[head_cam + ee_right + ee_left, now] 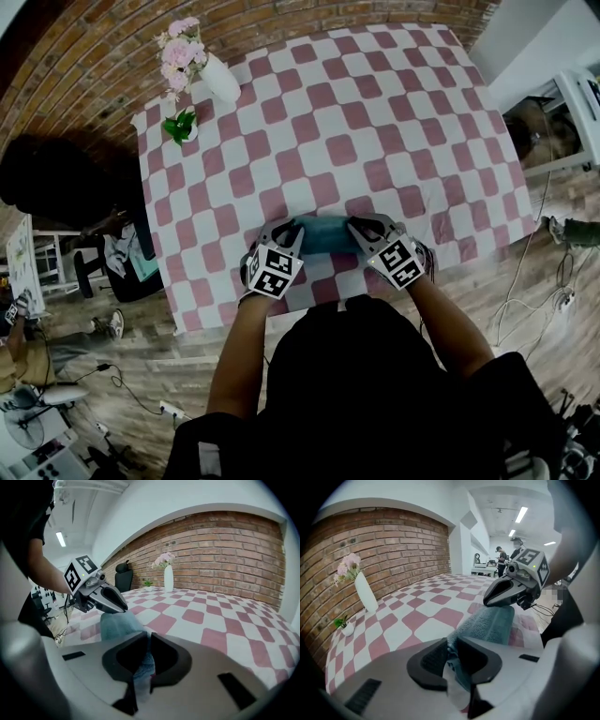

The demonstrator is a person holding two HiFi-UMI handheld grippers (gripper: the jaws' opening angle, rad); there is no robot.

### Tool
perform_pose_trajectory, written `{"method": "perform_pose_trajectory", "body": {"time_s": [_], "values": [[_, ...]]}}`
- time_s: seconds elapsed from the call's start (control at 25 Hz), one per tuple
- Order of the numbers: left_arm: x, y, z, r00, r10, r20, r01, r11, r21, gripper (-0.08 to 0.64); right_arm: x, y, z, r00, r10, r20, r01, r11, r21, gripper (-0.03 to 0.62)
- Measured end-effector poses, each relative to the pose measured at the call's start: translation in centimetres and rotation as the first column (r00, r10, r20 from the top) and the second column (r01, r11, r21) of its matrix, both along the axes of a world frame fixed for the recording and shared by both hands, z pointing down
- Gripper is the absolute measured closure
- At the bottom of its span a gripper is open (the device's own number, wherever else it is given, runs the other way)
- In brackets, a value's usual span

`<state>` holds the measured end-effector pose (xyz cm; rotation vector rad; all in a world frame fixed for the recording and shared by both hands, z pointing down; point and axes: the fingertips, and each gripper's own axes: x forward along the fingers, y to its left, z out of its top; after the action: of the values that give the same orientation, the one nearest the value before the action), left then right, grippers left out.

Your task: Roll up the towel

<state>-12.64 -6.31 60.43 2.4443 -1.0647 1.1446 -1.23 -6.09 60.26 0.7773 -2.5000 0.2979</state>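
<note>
— Where's the towel (pixel 325 234)?
— At the six o'clock edge of the checked bench (pixel 375 112). From overhead its ends are hidden under the left gripper (pixel 292 232) and right gripper (pixel 364 230).
— And the fingers (pixel 429 660)?
— Only the gripper views show them: each pair pinches a towel end.

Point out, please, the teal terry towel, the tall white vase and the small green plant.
teal terry towel (pixel 326 234), head view, its middle.
tall white vase (pixel 221 79), head view, its body.
small green plant (pixel 178 125), head view, its leaves.

Black short-sleeved shirt (pixel 366 375); grey left gripper (pixel 296 230) and right gripper (pixel 358 225), each bearing a white cube (pixel 274 270) with black square markers.
</note>
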Motion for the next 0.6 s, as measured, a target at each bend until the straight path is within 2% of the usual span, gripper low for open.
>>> {"method": "perform_pose_trajectory", "body": {"time_s": [0.24,0.44,0.6], "values": [[0.07,0.12,0.43,0.997,-0.072,-0.037,0.073,0.997,0.02,0.513,0.21,-0.23,0.64,0.997,0.067,0.042,-0.067,0.998,-0.018,0.576],[-0.07,0.12,0.59,0.996,-0.075,-0.036,0.075,0.997,-0.005,0.512,0.1,-0.37,0.85,0.998,0.054,0.032,-0.052,0.998,-0.042,0.575],[-0.5,-0.03,-0.01,0.995,-0.085,-0.056,0.085,0.996,0.012,0.498,-0.12,-0.34,0.43,0.998,0.059,0.021,-0.058,0.998,-0.024,0.575]]}}
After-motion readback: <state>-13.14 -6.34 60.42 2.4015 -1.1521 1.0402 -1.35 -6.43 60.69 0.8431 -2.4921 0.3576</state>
